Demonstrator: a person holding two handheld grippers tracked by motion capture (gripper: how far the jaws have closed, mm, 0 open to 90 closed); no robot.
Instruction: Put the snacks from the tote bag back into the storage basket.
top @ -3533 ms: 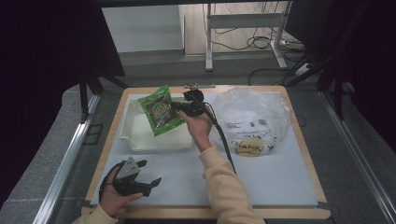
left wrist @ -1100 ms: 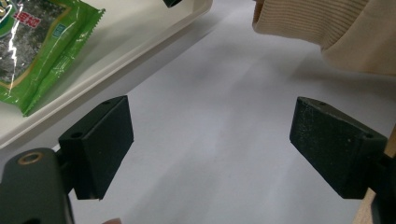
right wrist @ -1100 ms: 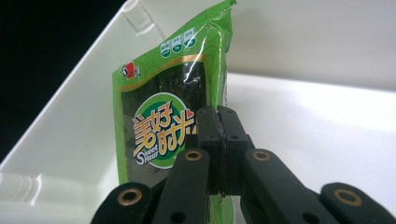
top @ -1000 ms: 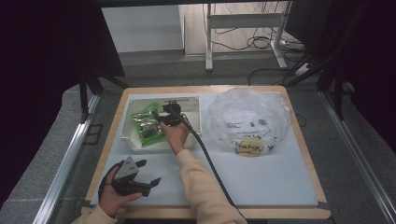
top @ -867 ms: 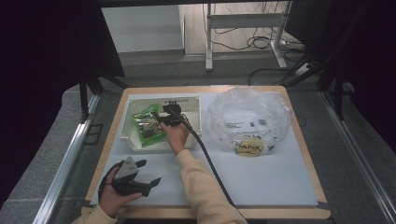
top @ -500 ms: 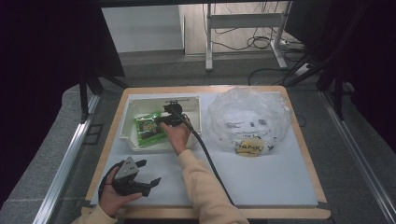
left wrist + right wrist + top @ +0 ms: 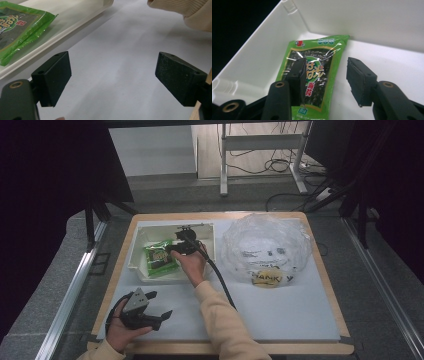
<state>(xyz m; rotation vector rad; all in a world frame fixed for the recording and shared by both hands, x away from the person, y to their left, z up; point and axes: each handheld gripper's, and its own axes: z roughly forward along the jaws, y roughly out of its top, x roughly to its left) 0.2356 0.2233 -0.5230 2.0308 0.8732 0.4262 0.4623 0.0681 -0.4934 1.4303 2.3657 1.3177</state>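
Observation:
A green seaweed snack packet (image 7: pixel 159 258) lies flat inside the white tray (image 7: pixel 206 231) at the table's back left. My right gripper (image 7: pixel 173 247) hovers just over it, open. In the right gripper view the packet (image 7: pixel 317 57) rests on the tray floor (image 7: pixel 392 60) under the parted jaws of that gripper (image 7: pixel 325 67), and one pad (image 7: pixel 298 75) is above its printed face. My left gripper (image 7: pixel 161 304) rests near the front left edge, open and holding nothing. In its own view, that gripper (image 7: pixel 111 72) faces bare white mat, with the packet (image 7: pixel 20 22) at the upper left.
A crumpled clear plastic bag (image 7: pixel 267 245) sits at the back right with a yellow packet (image 7: pixel 267 278) at its near edge. The right arm's beige sleeve (image 7: pixel 225 320) and the gripper's cable (image 7: pixel 220 282) cross the middle of the white mat (image 7: pixel 290 315).
The right gripper carried the packet from above the tray down into it and opened. The packet now lies flat, released. The left gripper has stayed put.

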